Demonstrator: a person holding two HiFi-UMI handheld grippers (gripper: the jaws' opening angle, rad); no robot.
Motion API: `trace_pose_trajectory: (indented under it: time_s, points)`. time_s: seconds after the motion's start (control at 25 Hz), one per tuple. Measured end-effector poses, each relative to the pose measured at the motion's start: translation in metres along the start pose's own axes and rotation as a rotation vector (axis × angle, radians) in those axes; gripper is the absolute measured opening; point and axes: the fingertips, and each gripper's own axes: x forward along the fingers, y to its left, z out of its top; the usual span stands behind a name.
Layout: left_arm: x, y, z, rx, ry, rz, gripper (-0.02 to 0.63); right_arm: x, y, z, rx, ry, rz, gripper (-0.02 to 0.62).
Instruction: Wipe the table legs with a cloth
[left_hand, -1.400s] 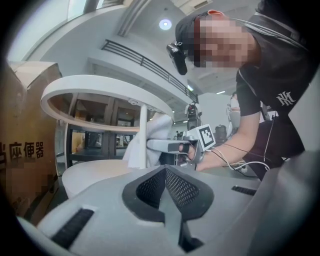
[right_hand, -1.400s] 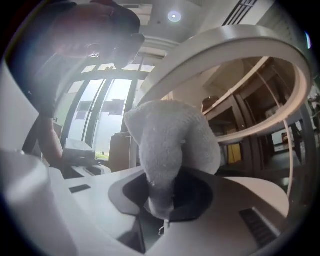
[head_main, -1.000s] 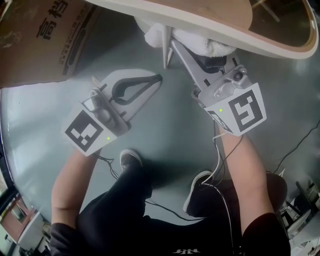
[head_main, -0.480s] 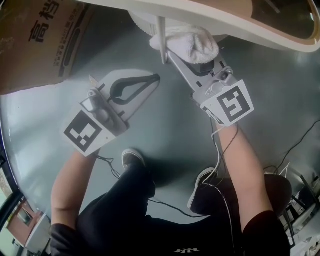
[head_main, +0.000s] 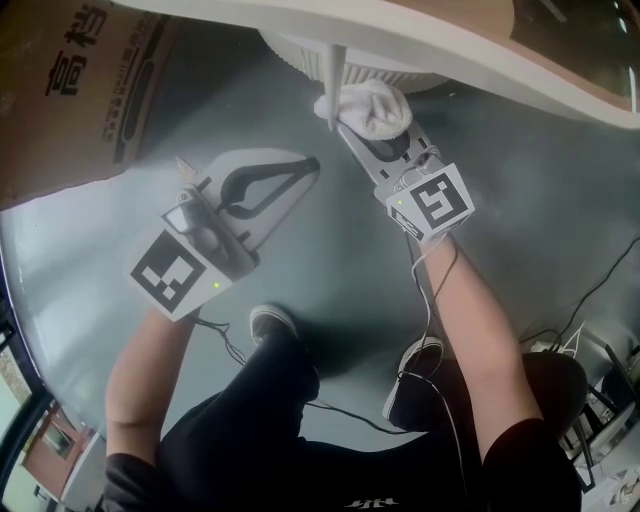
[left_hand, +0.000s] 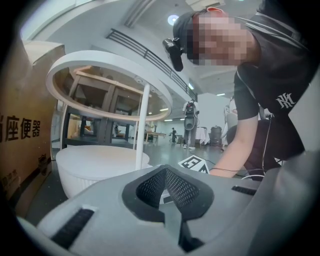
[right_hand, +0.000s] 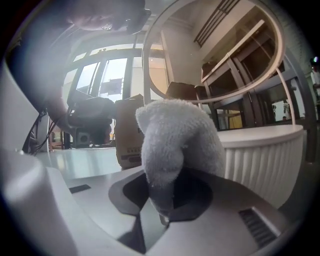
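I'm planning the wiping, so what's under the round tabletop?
A thin white leg, a ribbed white lower tier, and the cloth, clamped in the right hand-held gripper, at that leg. In head view the tabletop covers the other legs.

The grey left gripper (head_main: 312, 162) and right gripper (head_main: 352, 130) bear black-and-white marker cubes (head_main: 180, 275); black trousers (head_main: 250, 420), dark white-soled shoes (head_main: 268, 322), thin cables (head_main: 425, 300).

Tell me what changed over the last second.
The right tool, shut on the cloth, moved left in the head view, bringing the cloth out from under the tabletop rim to sit bunched against the thin table leg. The left tool stayed where it was, shut and empty. Nothing was let go.
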Motion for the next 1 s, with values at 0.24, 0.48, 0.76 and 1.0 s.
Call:
trace_pose_trajectory:
  time_s: [0.24,0.48,0.76,1.0]
  points:
    - [-0.007,0.000,-0.011,-0.014,0.016,0.001,0.005,0.002,-0.001,-0.016,-0.004,0.019,-0.010,0.074]
    - [-0.005,-0.002,-0.010,-0.006,0.015,-0.015,0.005,0.006,-0.004,-0.061,0.017,0.138,-0.005,0.074]
    - [-0.009,-0.002,-0.015,-0.010,0.025,-0.017,0.005,0.014,-0.008,-0.094,0.057,0.227,0.002,0.075]
    - [-0.004,-0.002,-0.004,0.005,0.014,-0.013,0.005,0.010,-0.010,-0.103,0.059,0.371,0.032,0.075]
